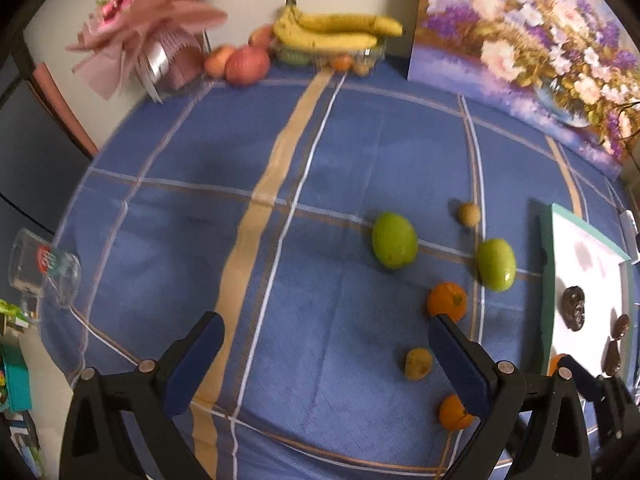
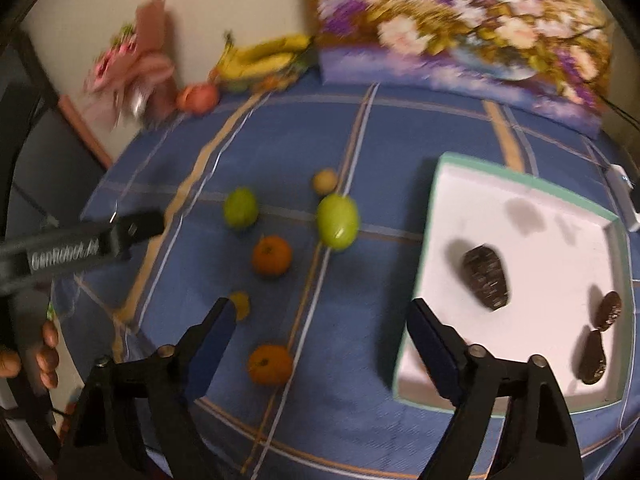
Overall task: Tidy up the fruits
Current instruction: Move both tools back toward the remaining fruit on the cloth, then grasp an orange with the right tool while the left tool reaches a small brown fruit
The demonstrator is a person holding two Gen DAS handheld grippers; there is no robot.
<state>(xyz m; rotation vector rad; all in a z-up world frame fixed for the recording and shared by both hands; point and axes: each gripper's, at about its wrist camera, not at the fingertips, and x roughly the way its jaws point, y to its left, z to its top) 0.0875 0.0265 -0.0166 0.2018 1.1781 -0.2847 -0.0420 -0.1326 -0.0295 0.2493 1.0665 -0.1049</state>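
The left gripper (image 1: 326, 356) hangs above the blue plaid cloth (image 1: 340, 168) on the counter with its jaws spread wide and nothing between them; the right gripper (image 2: 320, 338) is likewise released and empty, above the cloth at the near edge of the white tray (image 2: 520, 188). Loose fruit lies scattered on the cloth left of the tray: two green fruits (image 2: 240, 207) (image 2: 337, 221) side by side but apart, a small tan round fruit (image 2: 325, 181) just behind them, an orange (image 2: 271, 255) in front of them, a second orange (image 2: 270, 364) nearer the right gripper, and a small yellowish fruit (image 2: 240, 305) partly hidden by that gripper's left finger. Three dark brown fruits (image 2: 487, 277) lie inside the tray, one toward its middle and two close together by its right wall. At the far wall sit bananas (image 1: 336, 30) on a clear container, red apples (image 1: 247, 65) beside them, a pink bouquet (image 1: 148, 20) and a flower painting (image 1: 528, 52). A person's hand (image 2: 46, 354) holds the left gripper's handle at the left edge of the right wrist view.
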